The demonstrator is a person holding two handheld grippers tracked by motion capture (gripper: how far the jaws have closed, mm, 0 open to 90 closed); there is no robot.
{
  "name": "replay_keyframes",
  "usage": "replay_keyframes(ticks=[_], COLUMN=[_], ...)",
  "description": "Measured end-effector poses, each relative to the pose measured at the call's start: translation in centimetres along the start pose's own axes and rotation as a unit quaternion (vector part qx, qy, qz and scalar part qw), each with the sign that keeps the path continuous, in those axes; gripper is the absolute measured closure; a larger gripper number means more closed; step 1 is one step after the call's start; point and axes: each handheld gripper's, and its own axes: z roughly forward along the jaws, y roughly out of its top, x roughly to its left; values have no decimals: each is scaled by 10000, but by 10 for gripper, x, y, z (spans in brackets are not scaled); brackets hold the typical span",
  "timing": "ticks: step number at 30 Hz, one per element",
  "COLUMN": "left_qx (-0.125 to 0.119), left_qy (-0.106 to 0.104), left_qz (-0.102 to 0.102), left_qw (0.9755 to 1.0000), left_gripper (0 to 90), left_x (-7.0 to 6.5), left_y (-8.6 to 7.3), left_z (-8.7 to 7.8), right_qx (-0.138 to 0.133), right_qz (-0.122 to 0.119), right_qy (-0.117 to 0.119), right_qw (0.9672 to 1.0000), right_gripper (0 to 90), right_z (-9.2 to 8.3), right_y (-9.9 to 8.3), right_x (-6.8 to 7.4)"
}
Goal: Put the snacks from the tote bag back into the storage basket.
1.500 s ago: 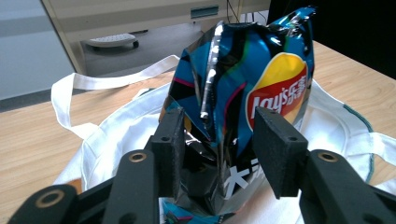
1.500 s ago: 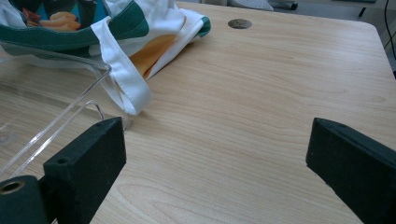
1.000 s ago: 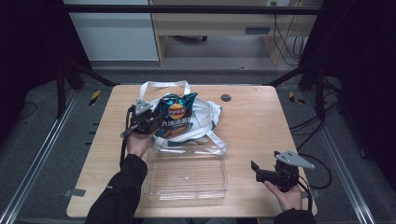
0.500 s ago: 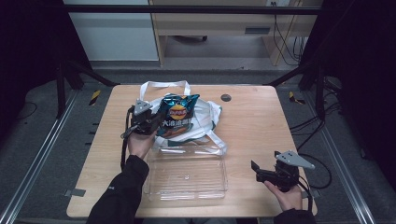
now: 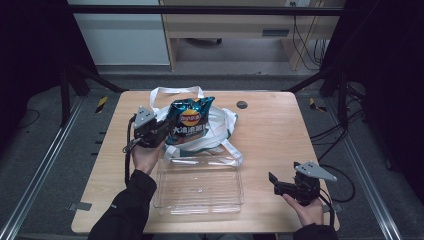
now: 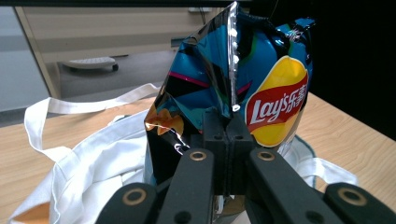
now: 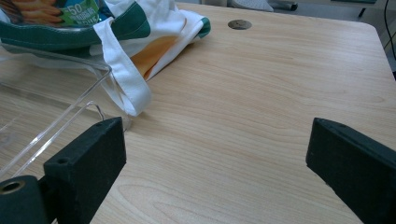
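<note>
I see one crinkled blue chip bag pinched upright in left gripper; right gripper, 4 o'clock, jaws wide, empty.

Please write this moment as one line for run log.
left hand-held gripper: shut on chip bag | right hand-held gripper: open, idle | clear tray: empty

We count: 1 chip bag | 1 white tote bag | 1 clear tray | 2 grippers: left, right | 1 table
</note>
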Motion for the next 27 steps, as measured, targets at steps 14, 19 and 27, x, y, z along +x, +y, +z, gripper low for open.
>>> replay_keyframes(ticks=[14,19,27], left_qx=[-460,-538,-655], left_qy=[-146,-230,-425], left_qz=[213,295,372], left_qw=[9986,9978,9963], left_gripper=[900,900,900], left_x=[-12,-18,-27], left_y=[19,25,31], left_z=[-32,-38,-50], right_qx=[5,5,6], right_qz=[16,17,21], right_qy=[24,22,24], right_qw=[10000,10000,10000], right_gripper=[53,53,53], right_z=[0,0,0], right_y=[0,0,0], right_x=[1,1,1])
